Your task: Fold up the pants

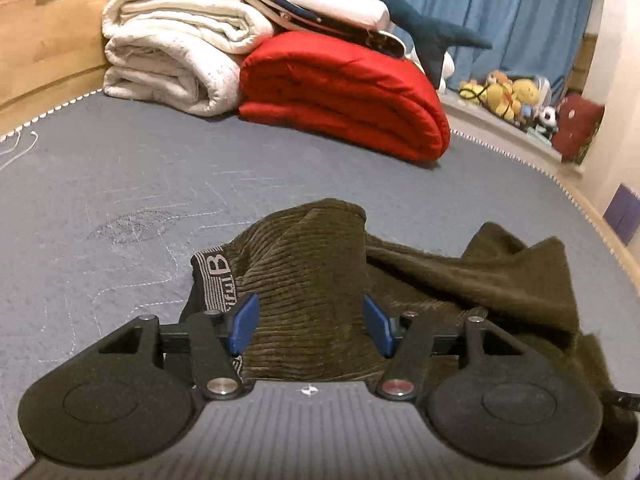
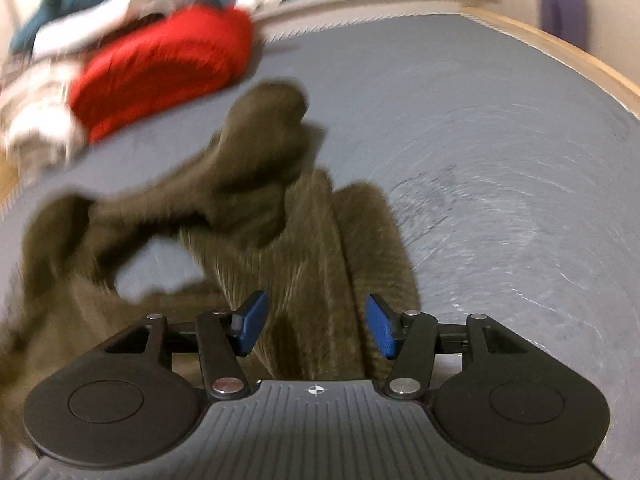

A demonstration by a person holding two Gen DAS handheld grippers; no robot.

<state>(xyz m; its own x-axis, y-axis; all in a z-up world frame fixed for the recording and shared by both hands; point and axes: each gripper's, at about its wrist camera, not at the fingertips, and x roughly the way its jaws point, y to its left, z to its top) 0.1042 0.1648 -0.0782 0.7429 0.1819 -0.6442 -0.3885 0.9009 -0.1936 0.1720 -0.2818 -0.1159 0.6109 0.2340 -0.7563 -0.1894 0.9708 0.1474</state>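
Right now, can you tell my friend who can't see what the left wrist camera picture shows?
The left claw is open, its blue fingertips on either side of a rumpled pair of brown corduroy pants on a grey mattress. Behind them lie a folded red blanket and folded white blankets, with a blue plush shark on top.

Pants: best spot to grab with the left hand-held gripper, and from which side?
Probably the waistband on the pants. It is the only firm, flat edge showing, lying exposed at the heap's left end on the mattress. Come in low from the left; the left hand-held gripper is open over bunched cloth.
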